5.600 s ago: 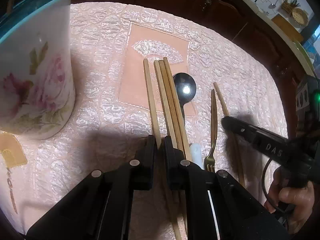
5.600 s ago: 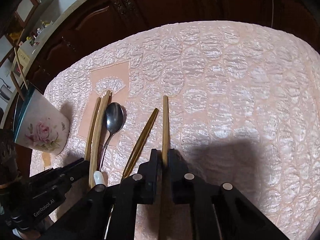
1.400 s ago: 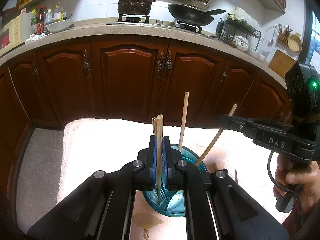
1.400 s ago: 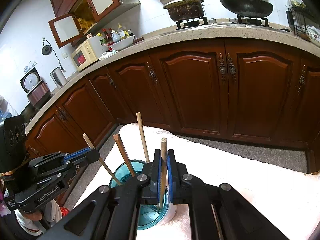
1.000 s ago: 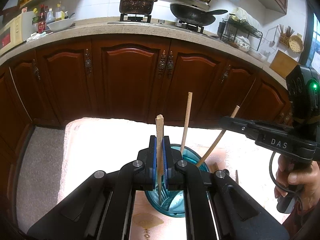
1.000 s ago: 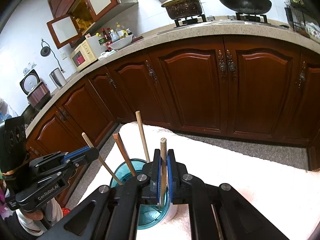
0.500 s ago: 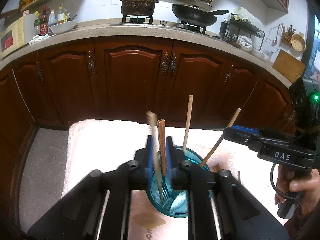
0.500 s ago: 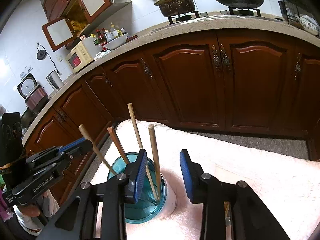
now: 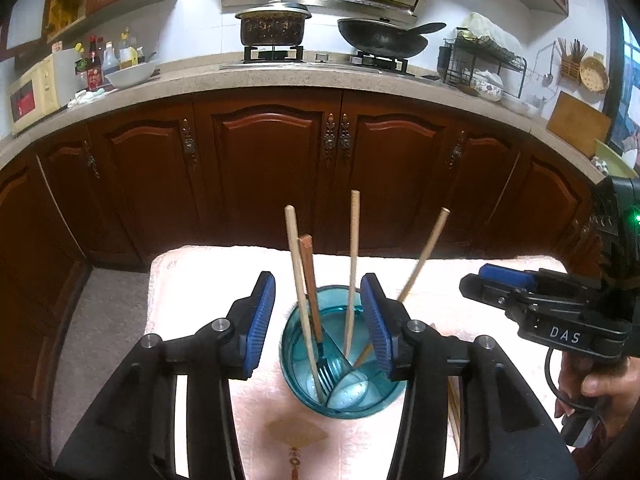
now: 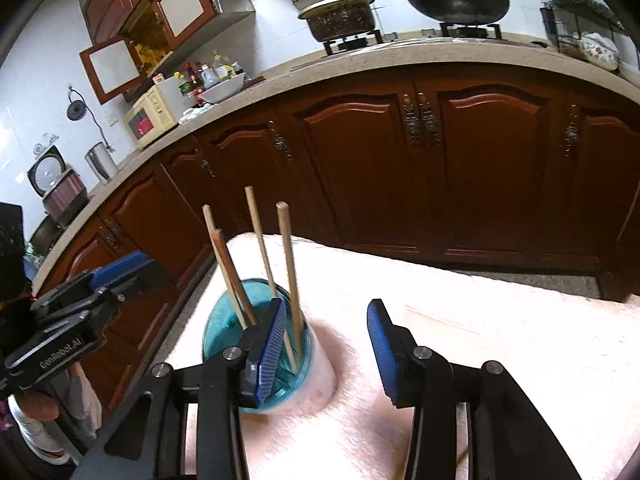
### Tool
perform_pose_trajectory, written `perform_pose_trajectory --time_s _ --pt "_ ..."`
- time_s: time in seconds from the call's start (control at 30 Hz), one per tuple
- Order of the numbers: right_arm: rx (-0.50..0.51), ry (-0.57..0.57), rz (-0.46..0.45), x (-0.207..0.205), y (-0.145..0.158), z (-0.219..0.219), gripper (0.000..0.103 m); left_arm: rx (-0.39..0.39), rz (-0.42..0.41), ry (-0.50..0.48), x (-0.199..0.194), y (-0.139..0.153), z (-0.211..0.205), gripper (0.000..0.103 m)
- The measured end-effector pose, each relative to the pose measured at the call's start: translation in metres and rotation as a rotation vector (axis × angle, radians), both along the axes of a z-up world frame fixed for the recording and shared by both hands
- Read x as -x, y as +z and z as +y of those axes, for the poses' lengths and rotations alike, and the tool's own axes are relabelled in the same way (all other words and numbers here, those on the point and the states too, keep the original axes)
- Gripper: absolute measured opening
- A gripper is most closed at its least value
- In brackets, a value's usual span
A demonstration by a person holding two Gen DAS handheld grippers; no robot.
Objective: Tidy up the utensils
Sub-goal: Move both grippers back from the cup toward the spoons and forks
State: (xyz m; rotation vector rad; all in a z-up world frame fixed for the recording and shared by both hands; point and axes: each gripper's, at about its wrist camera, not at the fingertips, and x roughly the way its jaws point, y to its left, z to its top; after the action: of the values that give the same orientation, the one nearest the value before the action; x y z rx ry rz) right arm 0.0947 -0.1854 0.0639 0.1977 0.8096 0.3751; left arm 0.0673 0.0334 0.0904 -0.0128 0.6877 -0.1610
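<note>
Now | my left tongs (image 9: 316, 320) and right tongs (image 10: 326, 344) just opened, empty | chopsticks (image 9: 352, 264), fork (image 9: 316, 320) in cup (image 9: 304, 388) | more beside cup.

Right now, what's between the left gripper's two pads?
In the left wrist view, the left gripper has just been opening; between its pads stand two chopsticks and the fork's handle, untouched, in the teal holder.
</note>
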Motion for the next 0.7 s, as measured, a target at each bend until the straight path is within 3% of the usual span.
perform_pose_trajectory --time_s 0.07,0.53,0.7 --pt "0.01 -0.014 -0.002 0.007 -0.001 -0.004 0.045 -0.006 0.003 -0.004 0.004 -0.002 -0.006 0.044" --pt "0.076 -0.132 0.057 0.066 -0.035 -0.058 0.045 -0.054 0.033 -0.082 0.038 -0.03 -0.066 0.044" --pt "0.141 -0.179 0.068 0.082 -0.049 -0.073 0.045 -0.051 0.068 -0.121 0.042 -0.046 -0.084 0.044"
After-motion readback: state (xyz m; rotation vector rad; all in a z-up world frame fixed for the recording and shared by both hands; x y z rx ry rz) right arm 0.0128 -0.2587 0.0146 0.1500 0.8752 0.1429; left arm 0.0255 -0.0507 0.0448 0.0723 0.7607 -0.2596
